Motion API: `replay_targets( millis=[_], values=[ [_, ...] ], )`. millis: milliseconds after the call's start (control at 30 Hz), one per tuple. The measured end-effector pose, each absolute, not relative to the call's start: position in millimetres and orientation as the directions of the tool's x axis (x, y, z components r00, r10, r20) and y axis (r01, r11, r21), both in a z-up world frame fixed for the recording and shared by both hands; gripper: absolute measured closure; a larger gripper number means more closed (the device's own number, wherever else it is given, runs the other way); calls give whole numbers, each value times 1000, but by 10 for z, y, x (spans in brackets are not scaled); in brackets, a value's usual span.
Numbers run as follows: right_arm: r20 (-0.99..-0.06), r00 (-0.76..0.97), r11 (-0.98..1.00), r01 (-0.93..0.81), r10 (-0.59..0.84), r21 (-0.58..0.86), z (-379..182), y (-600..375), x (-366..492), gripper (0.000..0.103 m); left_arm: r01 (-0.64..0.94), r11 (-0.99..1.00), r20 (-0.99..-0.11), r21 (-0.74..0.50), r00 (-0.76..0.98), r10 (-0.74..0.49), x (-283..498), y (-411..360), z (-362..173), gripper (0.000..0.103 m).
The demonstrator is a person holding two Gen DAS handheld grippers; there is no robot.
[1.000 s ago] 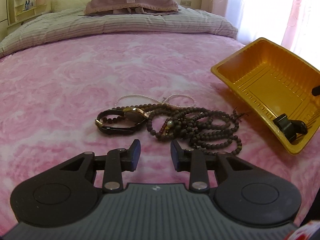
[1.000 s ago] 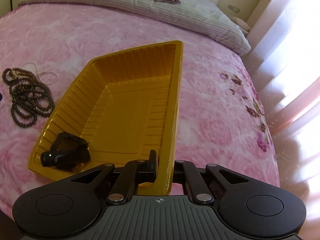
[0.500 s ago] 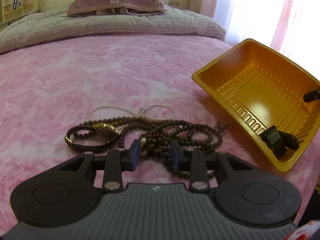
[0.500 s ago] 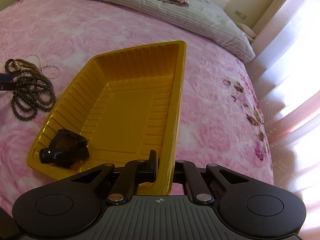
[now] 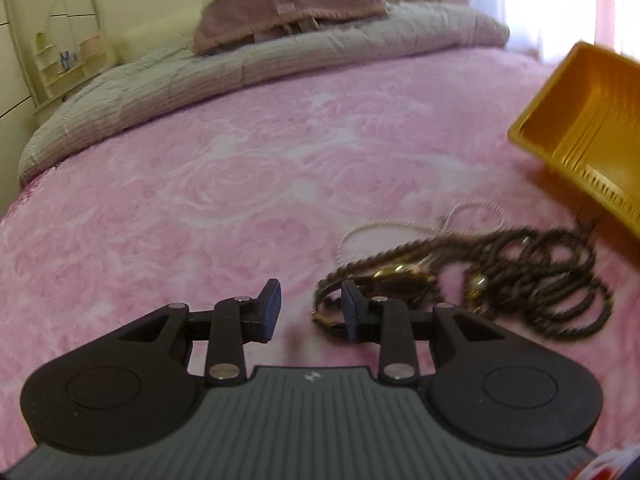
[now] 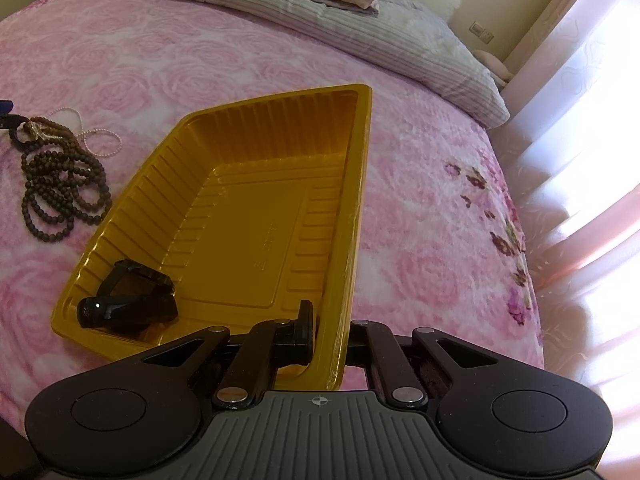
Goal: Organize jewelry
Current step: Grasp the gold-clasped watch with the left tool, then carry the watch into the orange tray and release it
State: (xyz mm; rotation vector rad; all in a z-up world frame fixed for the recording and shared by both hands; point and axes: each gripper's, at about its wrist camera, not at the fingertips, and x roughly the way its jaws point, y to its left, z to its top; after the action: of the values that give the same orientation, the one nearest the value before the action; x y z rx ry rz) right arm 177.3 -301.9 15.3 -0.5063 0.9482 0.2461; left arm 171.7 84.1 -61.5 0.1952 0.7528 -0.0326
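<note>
Pink bedspread [image 5: 224, 184] — your left gripper [image 5: 308, 308], jaws apart and empty, should straddle the bracelet [image 5: 384, 280]; right gripper [image 6: 326, 328] clamps the tray [image 6: 360, 184] rim — steady.

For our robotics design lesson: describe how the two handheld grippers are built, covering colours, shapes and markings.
Both look alike. The left gripper has a grey ribbed body, two round black side housings, black linkage arms with silver rivets and dark blue pads on its fingers. The right gripper bears a small crosshair mark.
</note>
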Motion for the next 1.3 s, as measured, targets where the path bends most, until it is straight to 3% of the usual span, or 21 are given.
replay_targets(
  millis=[167,233,300,367,900,1300],
  values=[
    [-824,567,859,-410,-24,-307,146,-3035,1792,96,150,977,-718,154,696,6,1801,892,-708,75],
    [-822,568,859,-408,-25,-308,145,-3032,1787,96,169,974,-722,151,692,-8,1817,889,-728,82],
    [-822,570,859,-409,-24,-308,146,-3035,1786,96,176,974,-725,145,688,-16,1811,874,-718,95],
    [-821,571,859,-409,-23,-308,144,-3038,1789,96,180,970,-724,162,690,-7,1779,844,-691,97],
    [-811,585,865,-402,-11,-301,157,-3035,1753,97,165,974,-611,155,790,-36,1488,646,-204,98],
    [-810,586,865,-402,-9,-300,155,-3037,1752,97,349,936,-592,47,765,-255,1634,-243,-62,98]
  ],
)
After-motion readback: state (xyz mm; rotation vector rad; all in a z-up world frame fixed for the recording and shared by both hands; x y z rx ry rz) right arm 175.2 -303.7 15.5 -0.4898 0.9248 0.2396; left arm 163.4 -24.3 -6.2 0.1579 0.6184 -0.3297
